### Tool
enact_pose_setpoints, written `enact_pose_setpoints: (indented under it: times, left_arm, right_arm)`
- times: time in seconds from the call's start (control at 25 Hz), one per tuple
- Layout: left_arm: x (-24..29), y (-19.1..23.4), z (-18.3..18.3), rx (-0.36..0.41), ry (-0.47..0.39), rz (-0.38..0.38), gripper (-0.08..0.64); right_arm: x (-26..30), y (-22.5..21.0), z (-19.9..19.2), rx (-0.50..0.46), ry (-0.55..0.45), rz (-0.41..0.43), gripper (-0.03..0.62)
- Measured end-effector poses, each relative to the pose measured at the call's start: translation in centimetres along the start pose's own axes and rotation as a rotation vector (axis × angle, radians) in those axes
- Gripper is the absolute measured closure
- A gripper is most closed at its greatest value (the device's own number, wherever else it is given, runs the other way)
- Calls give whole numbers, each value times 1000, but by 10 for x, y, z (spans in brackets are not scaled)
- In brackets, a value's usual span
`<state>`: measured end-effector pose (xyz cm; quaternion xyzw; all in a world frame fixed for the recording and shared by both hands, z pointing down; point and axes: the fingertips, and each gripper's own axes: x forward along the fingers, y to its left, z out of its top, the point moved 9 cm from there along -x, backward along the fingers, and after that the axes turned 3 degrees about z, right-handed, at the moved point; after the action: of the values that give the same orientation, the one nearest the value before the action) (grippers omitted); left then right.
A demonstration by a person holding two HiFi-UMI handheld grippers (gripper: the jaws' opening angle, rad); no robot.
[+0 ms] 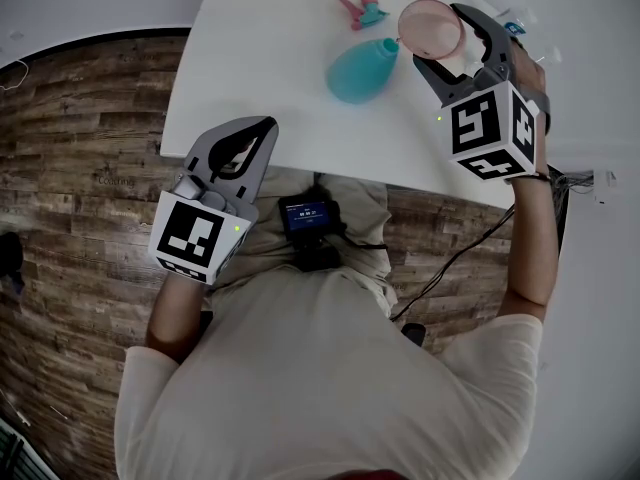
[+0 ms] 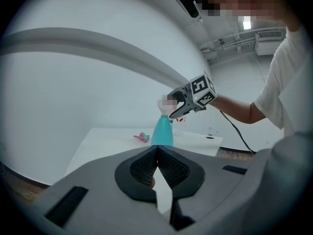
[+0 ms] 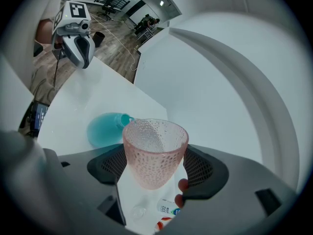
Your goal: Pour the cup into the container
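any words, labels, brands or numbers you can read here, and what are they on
Nothing is readable.
Label on a small item below the pink cup: too blurred.
Screen of the chest device: too small.
Left marker cube, right marker cube: square patterns, no words.

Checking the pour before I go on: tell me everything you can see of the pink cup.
The pink cup is translucent, dimpled all over, tapering to a narrow base, like plastic or glass. The right gripper's jaws clamp its sides, holding it in the air, tipped, its rim close to the teal bottle's mouth. No liquid shows inside.
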<state>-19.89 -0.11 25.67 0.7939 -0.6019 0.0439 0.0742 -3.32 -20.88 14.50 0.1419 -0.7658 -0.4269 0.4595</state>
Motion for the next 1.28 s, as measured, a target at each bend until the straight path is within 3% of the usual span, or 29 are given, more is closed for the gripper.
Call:
enact_pose_setpoints:
  times: [1.28]
  left_arm:
    - [0, -1, 0, 2, 1, -1, 548]
  right_arm:
    - [-5, -2, 4, -53, 14, -40, 232]
